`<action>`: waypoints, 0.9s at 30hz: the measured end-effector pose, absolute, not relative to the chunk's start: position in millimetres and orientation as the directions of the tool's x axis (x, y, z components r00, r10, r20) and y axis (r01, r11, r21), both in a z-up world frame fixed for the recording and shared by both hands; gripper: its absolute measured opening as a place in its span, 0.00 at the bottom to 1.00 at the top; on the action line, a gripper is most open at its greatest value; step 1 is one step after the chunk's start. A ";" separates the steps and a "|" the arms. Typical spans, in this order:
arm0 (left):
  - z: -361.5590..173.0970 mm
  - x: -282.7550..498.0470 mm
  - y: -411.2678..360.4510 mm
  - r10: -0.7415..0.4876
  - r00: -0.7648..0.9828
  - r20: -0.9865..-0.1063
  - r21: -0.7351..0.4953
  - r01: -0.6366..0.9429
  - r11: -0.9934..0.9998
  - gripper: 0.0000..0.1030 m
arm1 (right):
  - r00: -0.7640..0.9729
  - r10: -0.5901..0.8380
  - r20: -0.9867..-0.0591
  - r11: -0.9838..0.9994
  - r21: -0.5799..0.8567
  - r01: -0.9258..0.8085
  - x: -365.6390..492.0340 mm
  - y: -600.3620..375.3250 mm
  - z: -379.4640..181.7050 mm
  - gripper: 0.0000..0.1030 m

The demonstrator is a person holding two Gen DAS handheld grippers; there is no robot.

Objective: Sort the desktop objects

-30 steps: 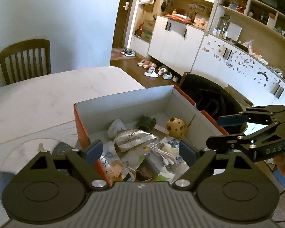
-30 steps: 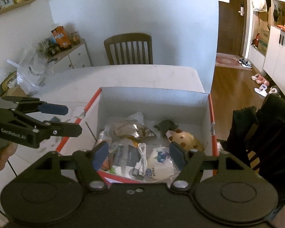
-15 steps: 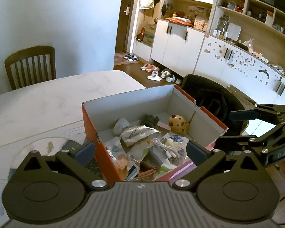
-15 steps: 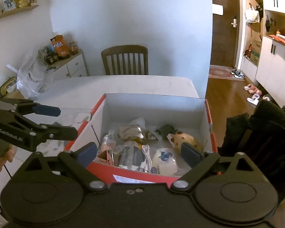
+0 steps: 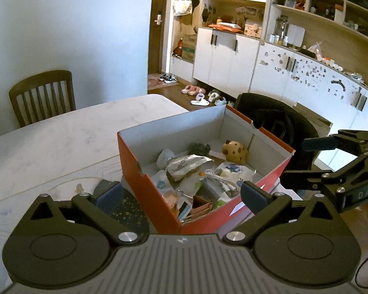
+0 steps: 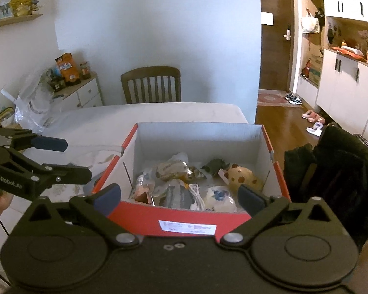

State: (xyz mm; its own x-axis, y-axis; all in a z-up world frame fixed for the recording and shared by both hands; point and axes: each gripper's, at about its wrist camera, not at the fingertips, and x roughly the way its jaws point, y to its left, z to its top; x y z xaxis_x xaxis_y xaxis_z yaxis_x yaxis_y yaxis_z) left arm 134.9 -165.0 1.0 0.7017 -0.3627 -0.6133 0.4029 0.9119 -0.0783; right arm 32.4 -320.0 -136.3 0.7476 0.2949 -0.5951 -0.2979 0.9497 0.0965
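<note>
An open red cardboard box (image 5: 147, 186) (image 6: 184, 220) stands on the white marble table (image 5: 49, 142) (image 6: 159, 112). It holds several small things: a silver foil packet (image 5: 186, 163) (image 6: 171, 169), a brown spotted toy (image 5: 234, 150) (image 6: 243, 176), a white cable (image 6: 196, 191) and wrappers. My left gripper (image 5: 181, 196) is open and empty, above the box's near corner. My right gripper (image 6: 180, 196) is open and empty, in front of the box's labelled end. Each gripper also shows in the other's view, the right (image 5: 331, 156) and the left (image 6: 59, 158).
A dark speckled mat (image 5: 127, 210) lies on the table left of the box. A wooden chair (image 5: 41, 95) (image 6: 151, 84) stands at the far side. A black chair with clothes (image 5: 274, 120) (image 6: 343, 166) is to the right. White cabinets (image 5: 233, 58) line the wall.
Both grippers have pulled back and up from over the box. The box now sits farther ahead in both views, and its whole near end with the label shows.
</note>
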 end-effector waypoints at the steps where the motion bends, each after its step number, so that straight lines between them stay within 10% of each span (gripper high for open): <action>1: 0.0 134.6 -164.0 -0.358 0.701 -0.617 -0.075 0.401 0.913 1.00 | 0.749 0.290 -0.596 0.951 0.094 -0.293 31.1 -317.8 -136.8 0.99; 27: 3.1 118.3 -139.3 -0.392 0.729 -0.561 -0.037 0.451 0.892 1.00 | 0.829 0.190 -0.527 0.982 0.090 -0.168 6.9 -283.8 -137.0 0.99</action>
State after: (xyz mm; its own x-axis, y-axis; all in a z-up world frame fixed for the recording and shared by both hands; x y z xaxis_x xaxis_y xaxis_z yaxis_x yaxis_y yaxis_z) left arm 118.3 -139.3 3.1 0.7288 -0.3919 -0.5614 0.4513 0.8916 -0.0366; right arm 6.9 -283.8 -137.0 0.8286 0.1902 -0.5266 -0.1682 0.9816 0.0898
